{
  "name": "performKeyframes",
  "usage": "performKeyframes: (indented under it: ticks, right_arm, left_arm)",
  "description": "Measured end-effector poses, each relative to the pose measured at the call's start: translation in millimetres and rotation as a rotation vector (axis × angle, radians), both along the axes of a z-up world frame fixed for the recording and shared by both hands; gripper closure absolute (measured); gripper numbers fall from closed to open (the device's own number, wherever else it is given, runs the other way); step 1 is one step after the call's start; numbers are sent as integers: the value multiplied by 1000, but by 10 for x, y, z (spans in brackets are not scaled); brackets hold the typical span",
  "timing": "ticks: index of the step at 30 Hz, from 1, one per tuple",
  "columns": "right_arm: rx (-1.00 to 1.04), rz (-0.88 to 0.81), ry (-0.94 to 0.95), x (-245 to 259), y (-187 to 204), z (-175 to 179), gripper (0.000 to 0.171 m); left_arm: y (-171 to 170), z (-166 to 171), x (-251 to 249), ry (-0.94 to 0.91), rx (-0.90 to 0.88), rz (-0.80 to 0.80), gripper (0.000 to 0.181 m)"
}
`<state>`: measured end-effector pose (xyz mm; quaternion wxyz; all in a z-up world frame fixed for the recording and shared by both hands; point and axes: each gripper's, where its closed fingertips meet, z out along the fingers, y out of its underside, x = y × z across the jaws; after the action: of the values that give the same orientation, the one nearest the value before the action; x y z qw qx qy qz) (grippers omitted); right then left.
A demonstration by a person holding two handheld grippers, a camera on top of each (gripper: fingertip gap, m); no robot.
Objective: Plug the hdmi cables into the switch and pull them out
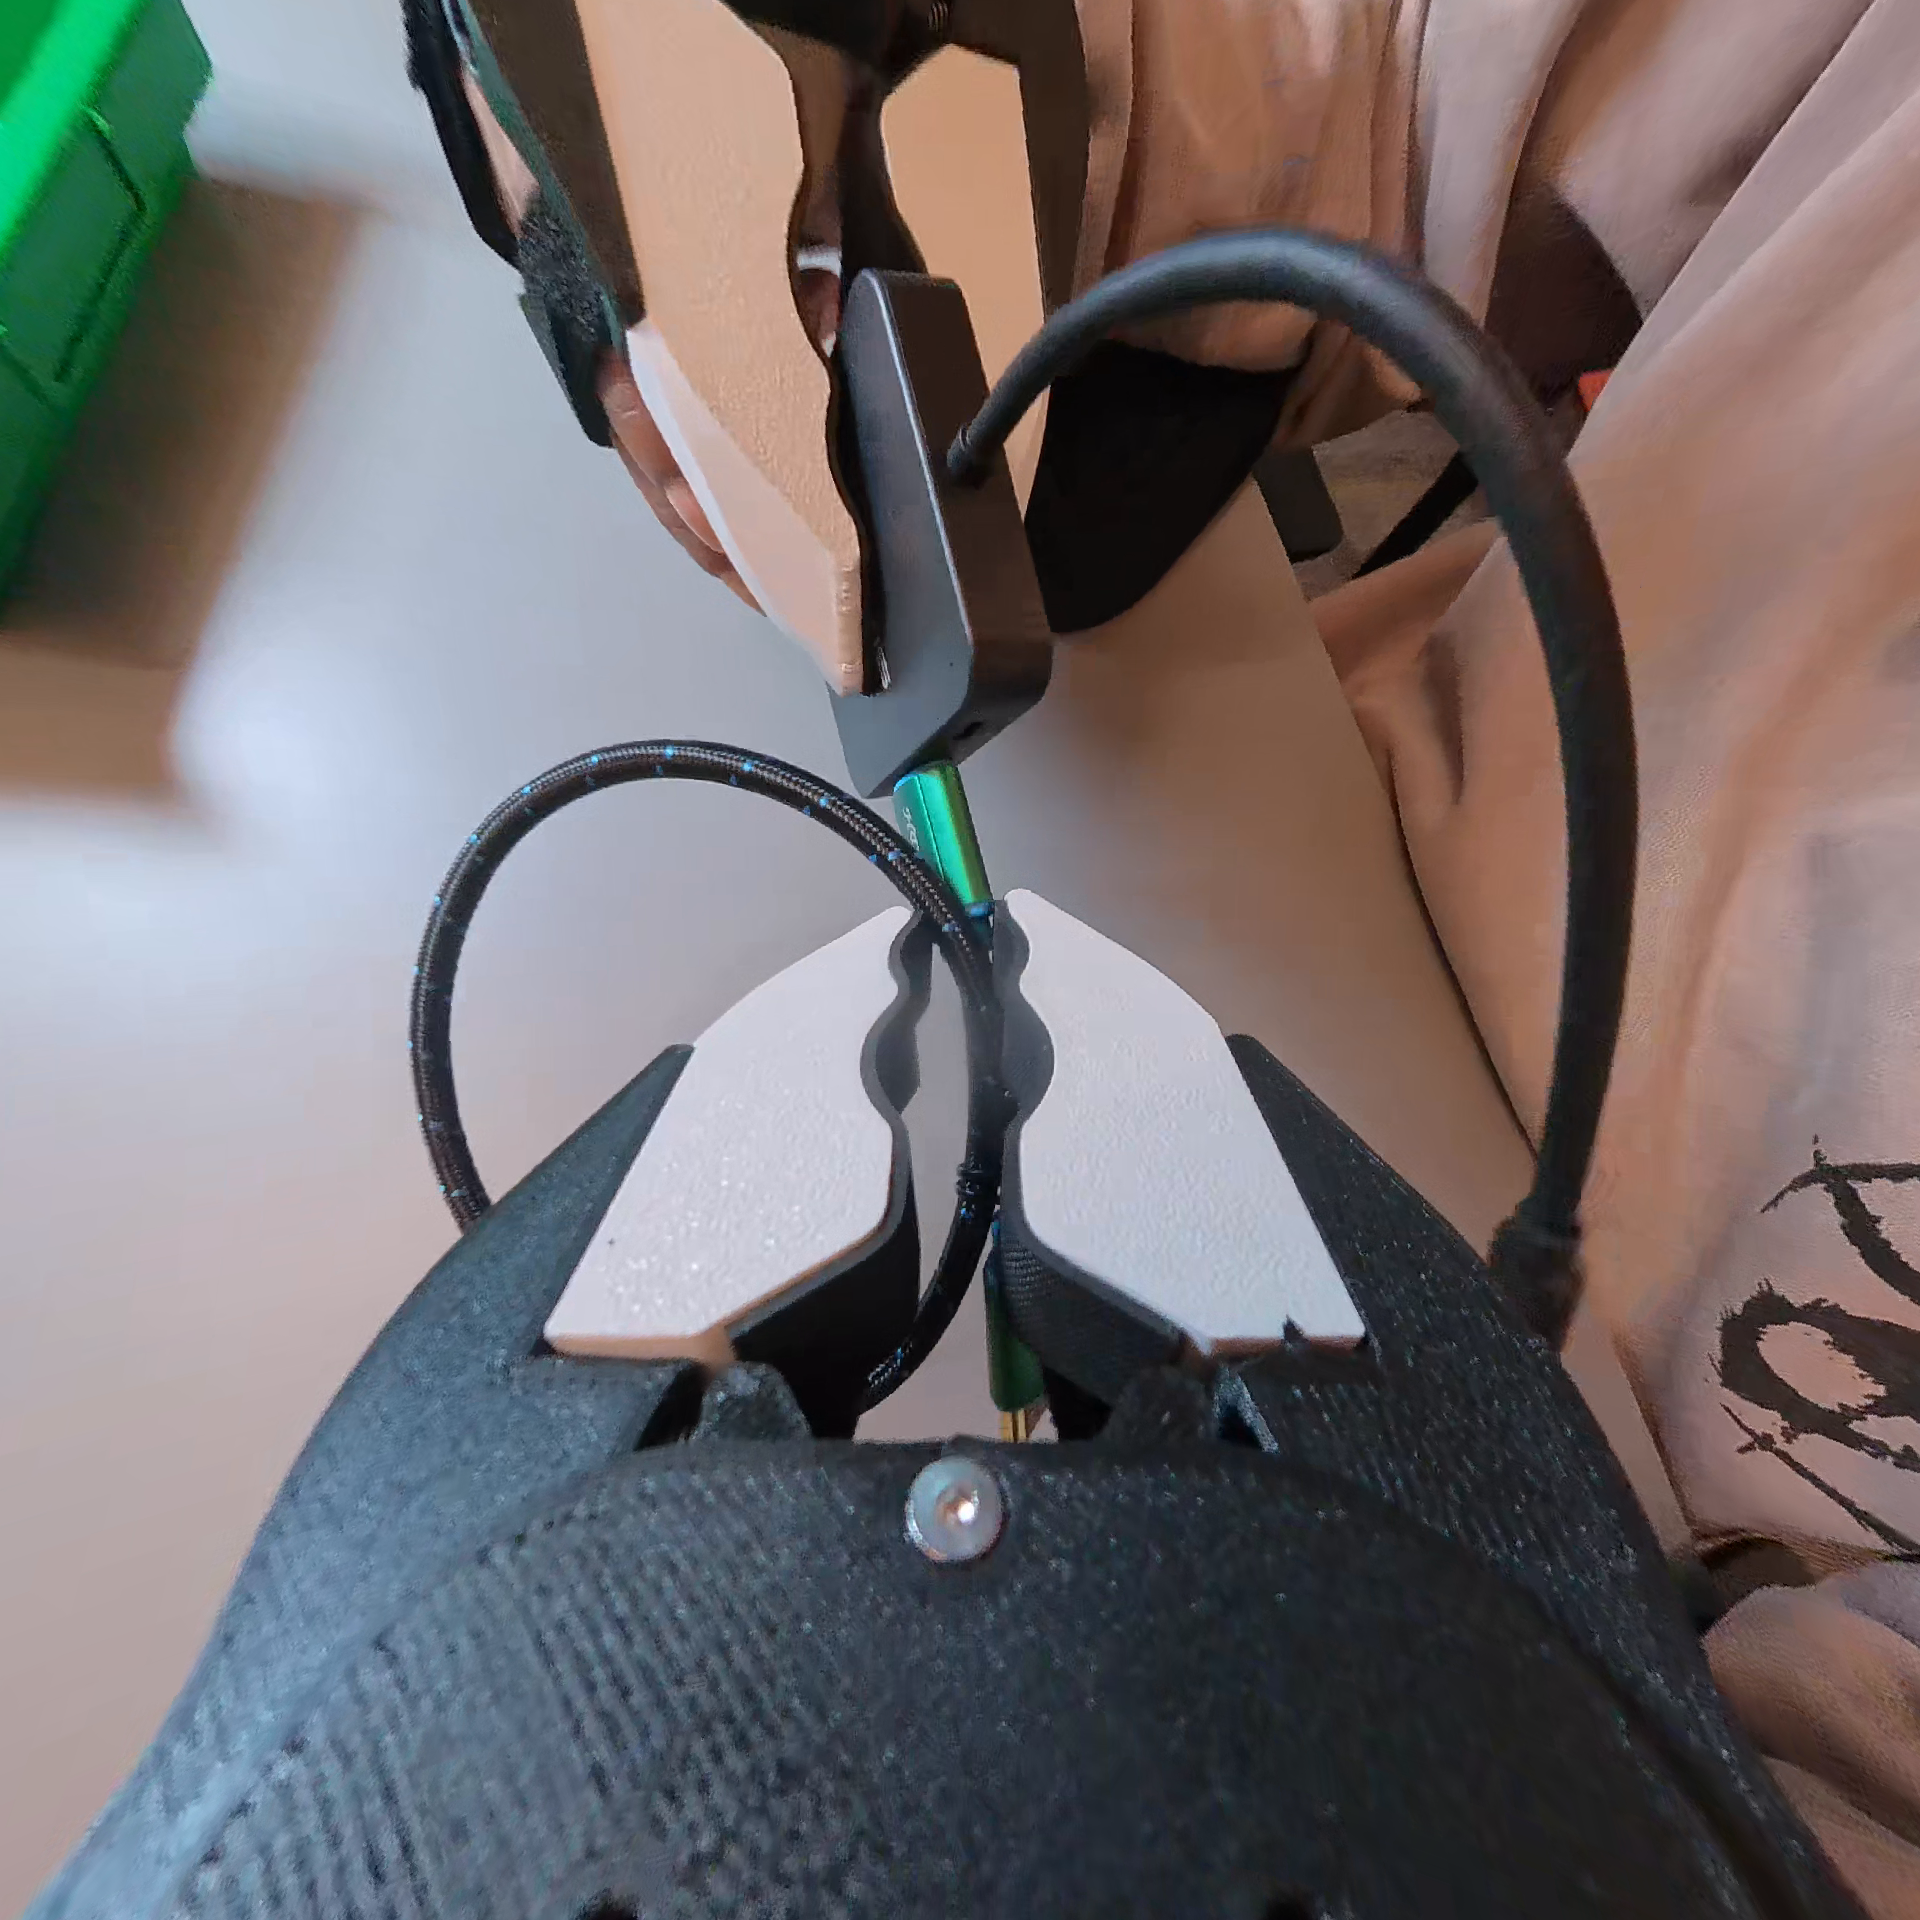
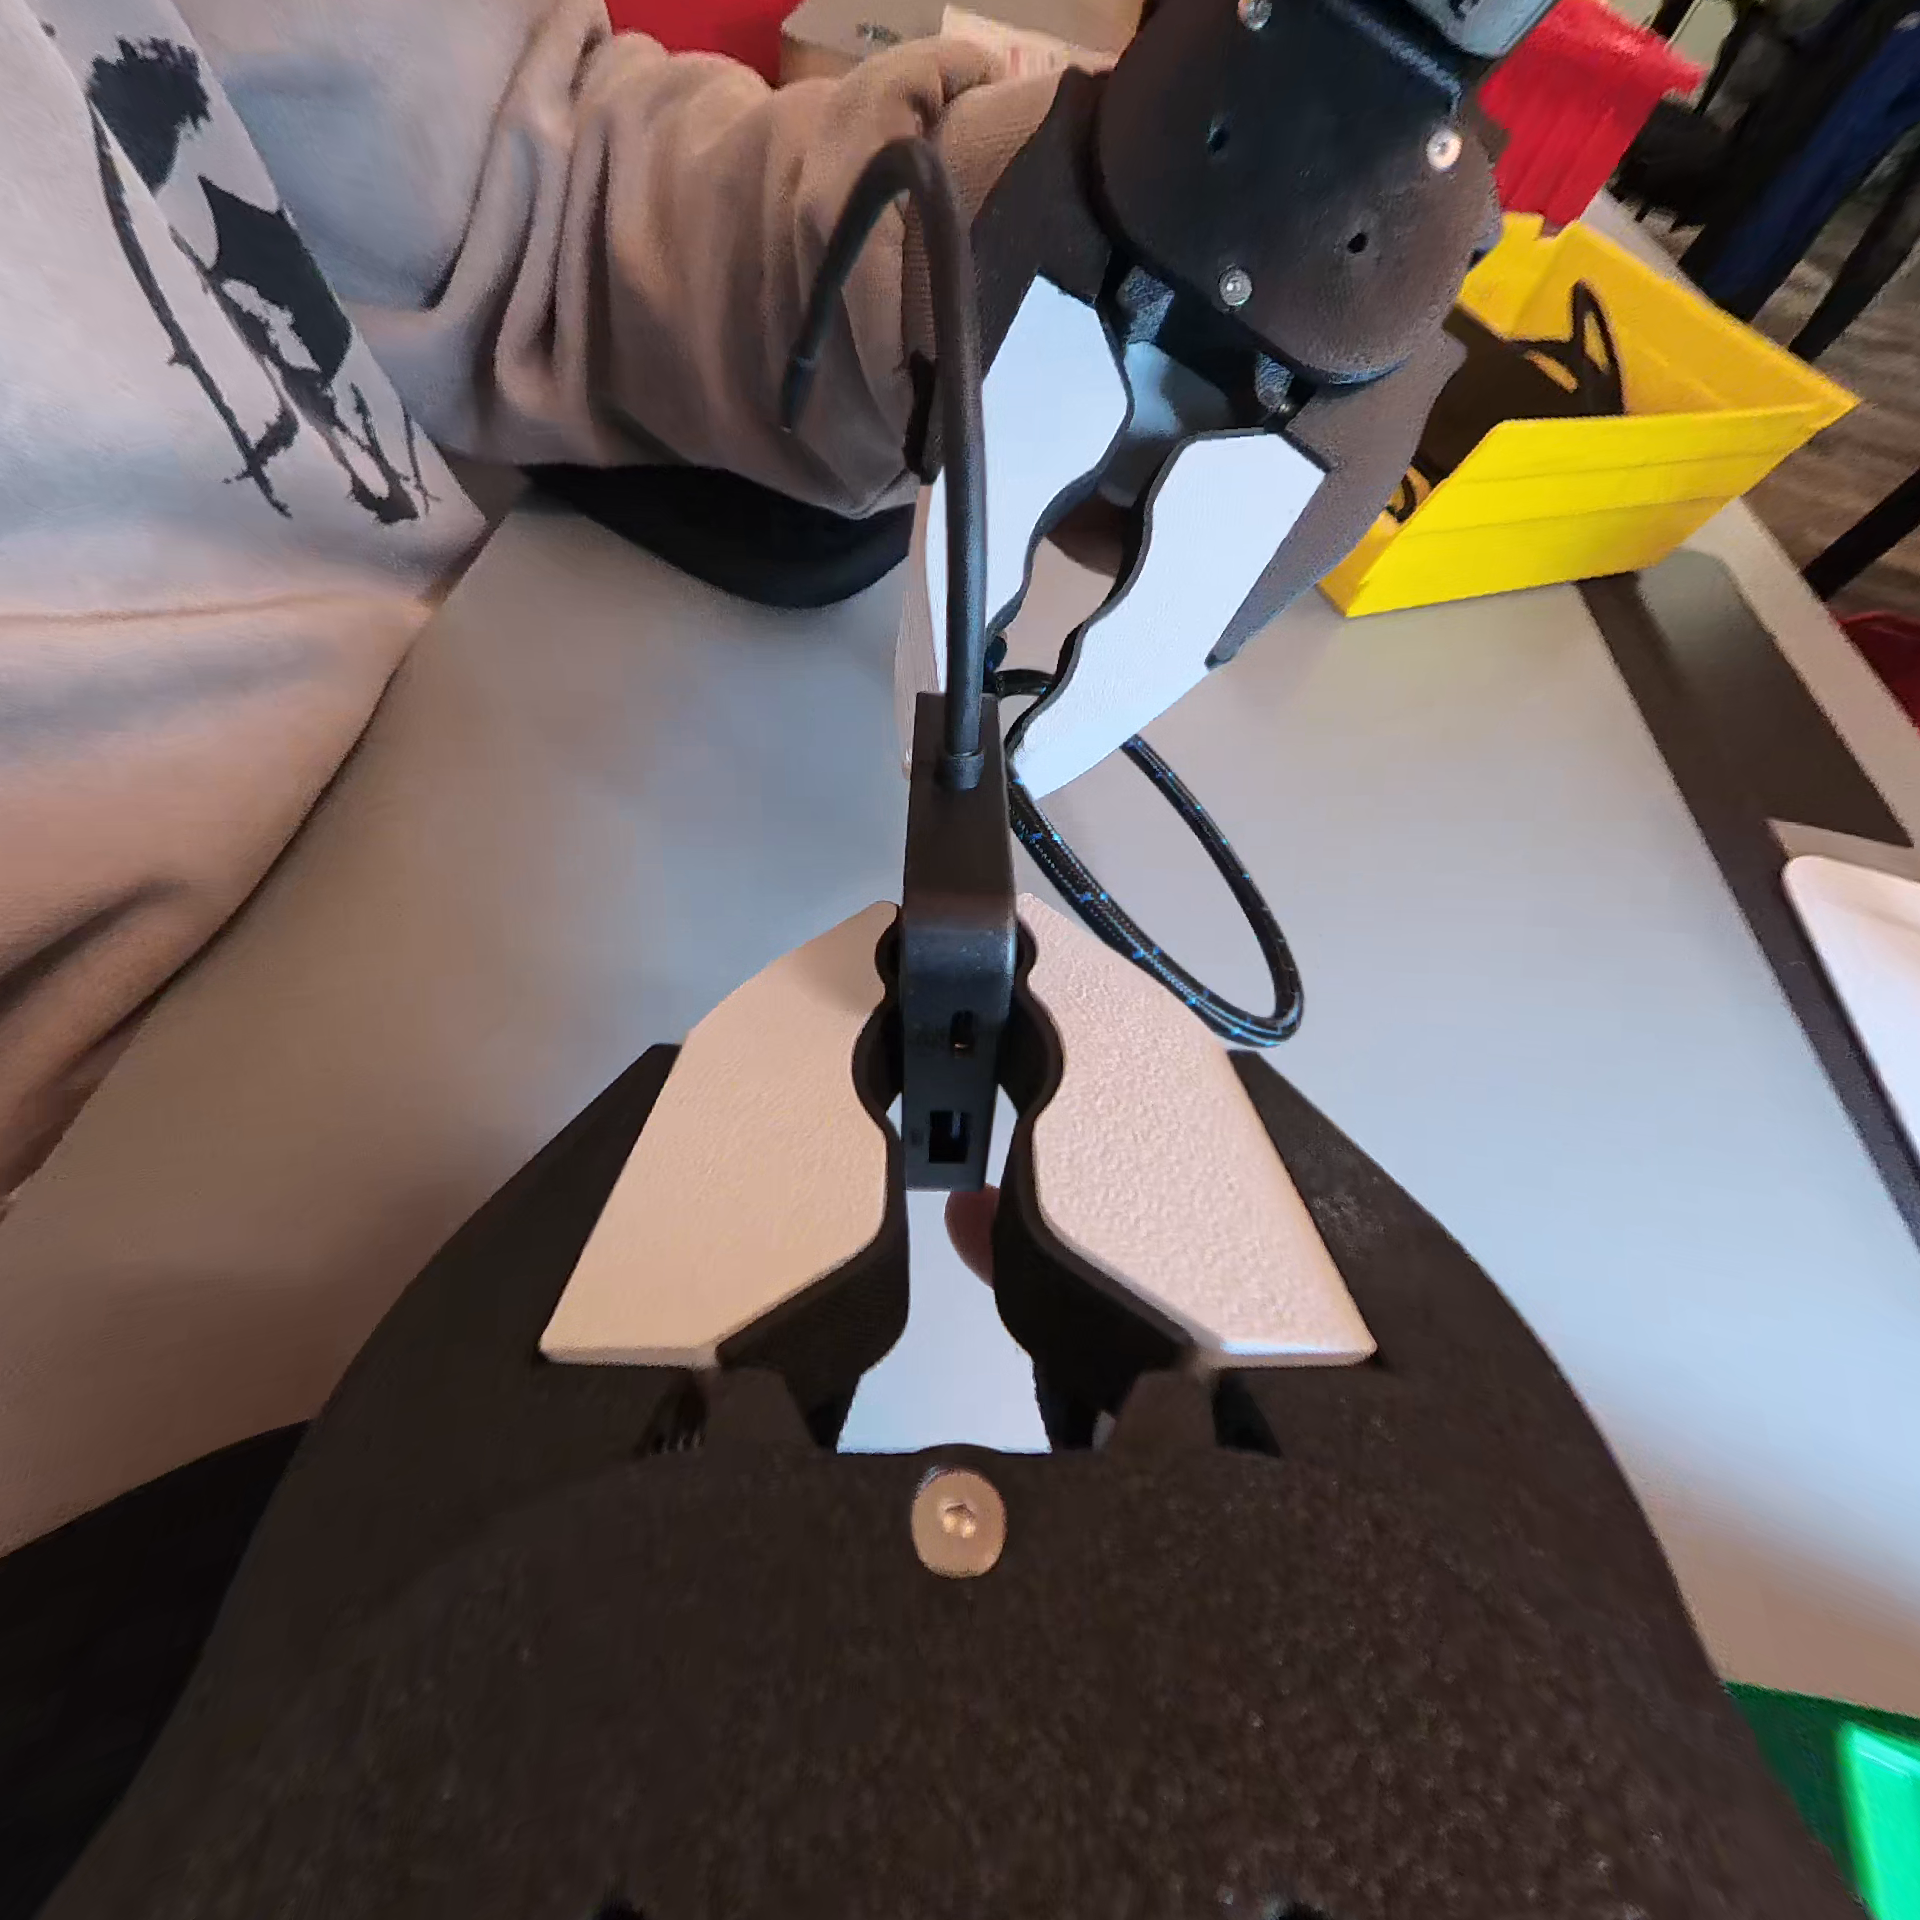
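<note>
Up close, the left gripper (image 1: 961,925) is clamped on the black braided, blue-flecked cable (image 1: 540,831) just behind its green metal plug (image 1: 940,836), whose nose sits at the port of the flat black switch box (image 1: 914,540). Beyond, the right gripper (image 2: 951,935) pinches that switch (image 2: 954,935) above the grey table (image 2: 1455,935). Looks like insertion or extraction; next needs a straight move along the plug's axis.

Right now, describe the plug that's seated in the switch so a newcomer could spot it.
Find the flat black switch clamped in the right gripper above the grey table. At its lower end sits a green metallic plug, seated in a port. Its braided black cable with blue flecks loops through the left gripper; the switch's own black cord is smooth.
</note>
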<state>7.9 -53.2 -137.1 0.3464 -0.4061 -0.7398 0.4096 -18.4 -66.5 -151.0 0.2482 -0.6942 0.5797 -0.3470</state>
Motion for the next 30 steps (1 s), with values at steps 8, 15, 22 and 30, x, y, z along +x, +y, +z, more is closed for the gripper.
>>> performKeyframes:
  ticks: [8,15,22,30]
  right_arm:
    - [-111,-13,36,-5,76,10,157]
    - [-253,-84,207,25,277,290,153]
    - [-66,-134,190,2,270,270,155]
    - [13,-149,225,158,248,562,157]
  left_arm:
    - [70,-21,16,-71,-69,38,170]
    - [221,241,-58,-192,-24,133,170]
    - [241,179,-132,-160,-21,147,171]
    - [518,640,-351,-305,192,313,148]
